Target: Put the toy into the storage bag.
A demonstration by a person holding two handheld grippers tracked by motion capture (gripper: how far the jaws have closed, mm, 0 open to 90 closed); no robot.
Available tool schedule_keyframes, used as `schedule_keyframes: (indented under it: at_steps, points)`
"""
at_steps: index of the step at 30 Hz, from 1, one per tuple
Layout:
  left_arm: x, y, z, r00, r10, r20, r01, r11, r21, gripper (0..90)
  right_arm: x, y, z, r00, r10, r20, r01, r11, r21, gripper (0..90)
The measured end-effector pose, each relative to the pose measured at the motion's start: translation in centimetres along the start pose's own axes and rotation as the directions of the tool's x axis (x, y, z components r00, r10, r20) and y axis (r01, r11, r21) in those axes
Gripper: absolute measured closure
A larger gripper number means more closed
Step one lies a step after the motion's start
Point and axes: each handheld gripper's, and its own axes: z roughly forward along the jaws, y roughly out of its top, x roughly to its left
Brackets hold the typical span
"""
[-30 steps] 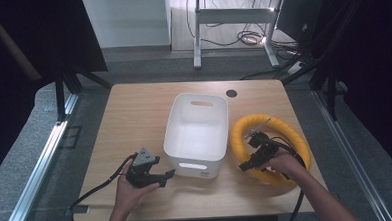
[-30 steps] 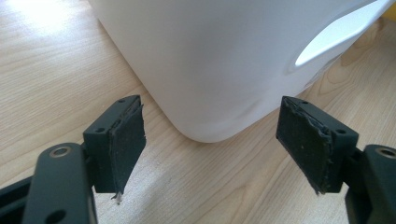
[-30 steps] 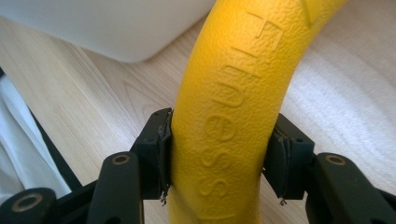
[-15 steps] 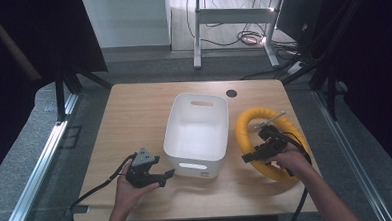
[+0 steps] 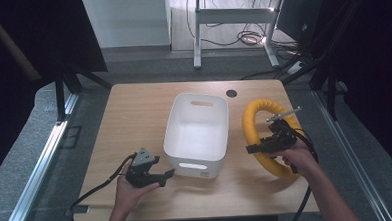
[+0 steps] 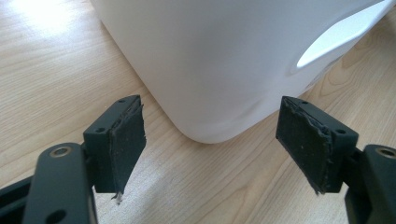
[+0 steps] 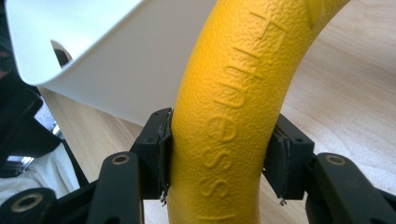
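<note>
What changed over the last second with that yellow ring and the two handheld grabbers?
The right gripper, shut on the yellow ring, has tipped the ring up on edge; a second ago it lay flatter on the table. The left gripper and white bin stayed put.

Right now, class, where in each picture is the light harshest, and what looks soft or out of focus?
High view: a lamp flares at the back, dark surroundings, slightly soft throughout. Left gripper view: glare washes out the table top-left; the white bin looks featureless. Right gripper view: the yellow ring is sharp; the room at left blurs.
</note>
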Motion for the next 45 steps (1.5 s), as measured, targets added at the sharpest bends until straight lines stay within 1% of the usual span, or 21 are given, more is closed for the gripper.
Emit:
schedule_keyframes:
  at_steps: [4,5,11,12,16,22,23,24,26,27,30,32,34,35,40,45]
  points:
    - [0.0,0.0,0.0,1.0,-0.001,0.0,0.001,1.0,-0.004,23.9,0.0,0.0,-0.2,1.0,0.0,0.003,0.0,1.0,-0.016,48.5]
    - [0.0,0.0,0.0,1.0,-0.001,0.0,0.001,1.0,-0.004,23.9,-0.1,0.0,-0.3,1.0,0.004,-0.001,-0.004,1.0,-0.03,48.5]
    - [0.0,0.0,0.0,1.0,0.0,0.0,0.0,1.0,-0.001,23.9,-0.2,0.0,-0.7,0.9999,0.013,-0.003,-0.013,0.998,-0.059,48.5]
    - [0.0,0.0,0.0,1.0,0.0,0.001,0.0,1.0,-0.001,23.9,-0.3,0.0,-0.8,0.9999,0.014,-0.003,-0.014,0.997,-0.073,48.5]
    - [-0.1,0.0,0.0,1.0,-0.001,0.001,0.001,1.0,-0.002,24.0,-0.3,0.0,-1.2,0.9999,0.014,-0.004,-0.014,0.995,-0.101,48.5]
    - [-0.1,0.0,0.0,1.0,0.0,0.0,0.0,1.0,-0.002,23.9,-0.3,0.0,-1.7,0.9999,0.013,-0.004,-0.013,0.991,-0.132,48.5]
    - [-0.1,0.0,0.0,1.0,0.0,0.0,0.0,1.0,-0.001,23.9,-0.4,0.0,-1.8,0.9999,0.014,-0.004,-0.015,0.99,-0.141,48.5]
    - [-0.1,0.0,0.0,1.0,0.002,0.0,-0.002,1.0,0.0,23.9,-0.4,-0.1,-2.1,0.9998,0.017,-0.008,-0.018,0.987,-0.162,48.5]
    - [-0.1,0.0,0.0,1.0,0.003,0.0,-0.003,1.0,0.0,23.9,-0.5,-0.1,-2.2,0.9998,0.018,-0.009,-0.019,0.985,-0.169,48.5]
    - [-0.1,0.0,0.0,1.0,0.001,0.0,-0.001,1.0,-0.002,23.9,-0.6,-0.2,-2.5,0.9998,0.021,-0.006,-0.022,0.983,-0.185,48.5]
    - [-0.1,0.0,0.0,1.0,0.001,0.0,-0.001,1.0,-0.003,23.9,-0.6,-0.2,-2.9,0.9997,0.025,-0.007,-0.025,0.98,-0.196,48.5]
    - [-0.1,0.0,0.0,1.0,0.001,0.001,-0.001,1.0,-0.002,23.9,-0.7,-0.3,-3.2,0.9997,0.024,-0.011,-0.026,0.976,-0.218,48.5]
    - [-0.1,0.0,0.0,1.0,0.001,0.002,-0.001,1.0,-0.002,23.9,-0.7,-0.4,-3.3,0.9996,0.025,-0.012,-0.027,0.975,-0.222,48.5]
    - [-0.1,0.0,0.0,1.0,0.002,0.001,-0.002,1.0,-0.001,23.9,-0.8,-0.4,-3.6,0.9995,0.029,-0.013,-0.031,0.972,-0.235,48.5]
    - [-0.1,0.0,0.1,1.0,0.003,0.001,-0.003,1.0,0.0,23.9,-1.0,-0.5,-4.1,0.9991,0.037,-0.019,-0.04,0.965,-0.261,48.5]
    - [-0.1,0.0,0.0,1.0,0.003,0.001,-0.003,1.0,-0.002,23.9,-1.1,-0.6,-4.5,0.9992,0.037,-0.015,-0.04,0.96,-0.276,48.5]
